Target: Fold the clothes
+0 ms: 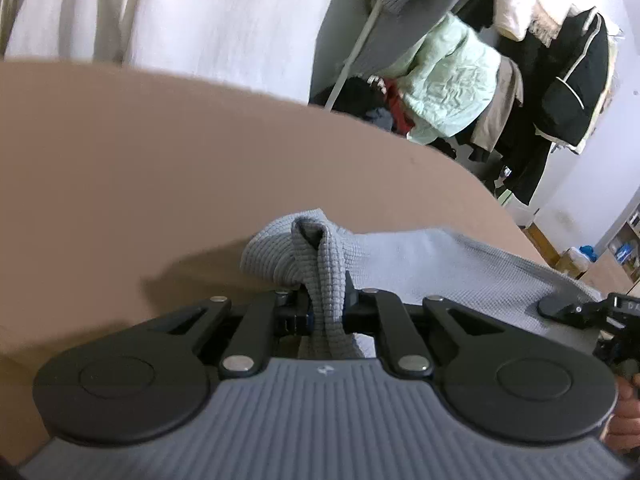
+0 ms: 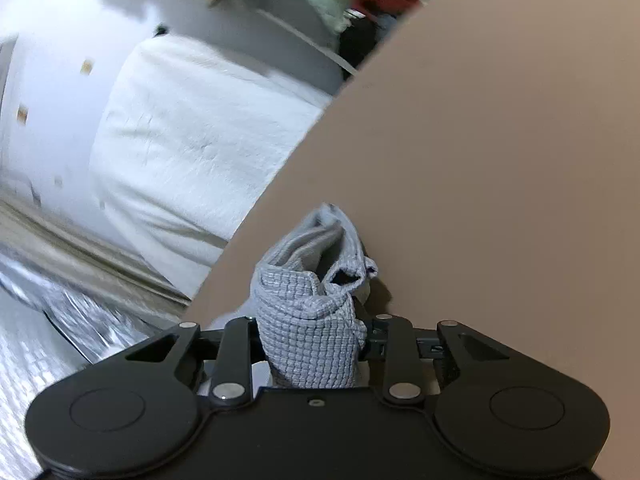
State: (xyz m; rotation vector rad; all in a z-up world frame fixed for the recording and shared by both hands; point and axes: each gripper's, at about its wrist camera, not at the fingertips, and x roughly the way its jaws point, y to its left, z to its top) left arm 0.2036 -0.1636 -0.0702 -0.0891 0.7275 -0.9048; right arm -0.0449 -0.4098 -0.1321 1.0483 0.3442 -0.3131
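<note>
Both grippers' fingers pinch bunched folds of the grey garment over the brown table

No text, label or number is legible in either view.

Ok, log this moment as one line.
left gripper: shut on grey knit garment | right gripper: shut on same garment | surface: brown table
</note>
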